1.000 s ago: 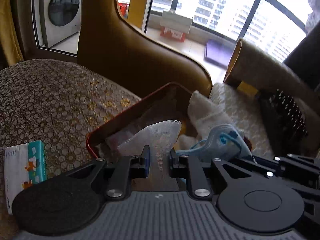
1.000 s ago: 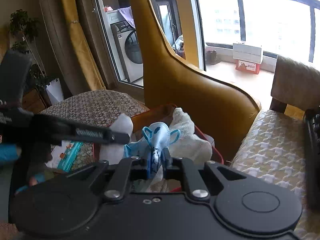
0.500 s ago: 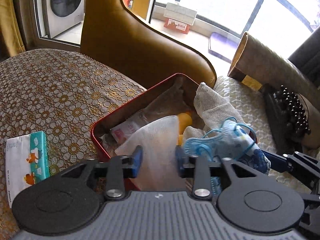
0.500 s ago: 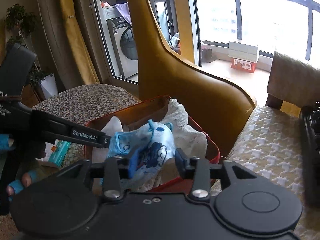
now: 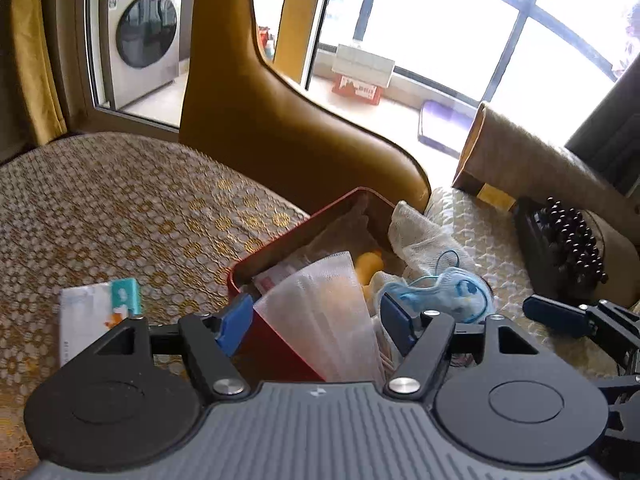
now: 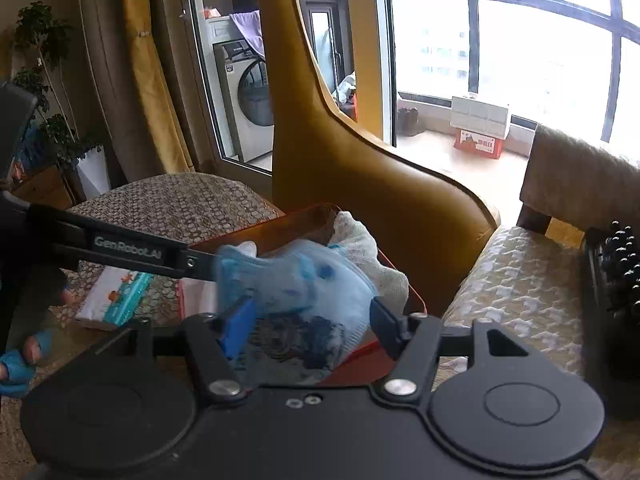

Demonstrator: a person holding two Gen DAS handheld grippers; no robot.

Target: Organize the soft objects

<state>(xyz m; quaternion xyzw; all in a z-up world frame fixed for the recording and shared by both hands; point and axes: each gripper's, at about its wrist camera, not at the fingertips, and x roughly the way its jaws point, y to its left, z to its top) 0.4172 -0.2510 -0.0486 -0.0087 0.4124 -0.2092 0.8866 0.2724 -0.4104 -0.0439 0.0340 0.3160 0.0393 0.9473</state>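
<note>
A red box point(image 5: 280, 240) sits on the patterned cloth and holds soft items. A white mesh cloth point(image 5: 320, 312) leans out of it, between the jaws of my left gripper point(image 5: 316, 320). Those jaws are opening and the pads do not press on the cloth. A blue printed face mask point(image 5: 440, 292) lies on a white towel point(image 5: 424, 232) in the box. In the right wrist view the blue mask point(image 6: 304, 292) is blurred and loose between the opening jaws of my right gripper point(image 6: 312, 320), over the red box point(image 6: 256, 236). The left gripper's finger point(image 6: 132, 248) reaches in from the left.
A tissue pack point(image 5: 96, 312) lies on the cloth left of the box. A tan chair back point(image 5: 280, 140) rises right behind it. A black beaded object point(image 5: 568, 240) rests on the cream cushion to the right. A gloved hand point(image 6: 24, 360) shows at the left edge.
Both grippers went from shut to wide open, letting go of the mesh cloth and the blue mask. The left gripper pulled back and up from the box. The mask has spread out.
</note>
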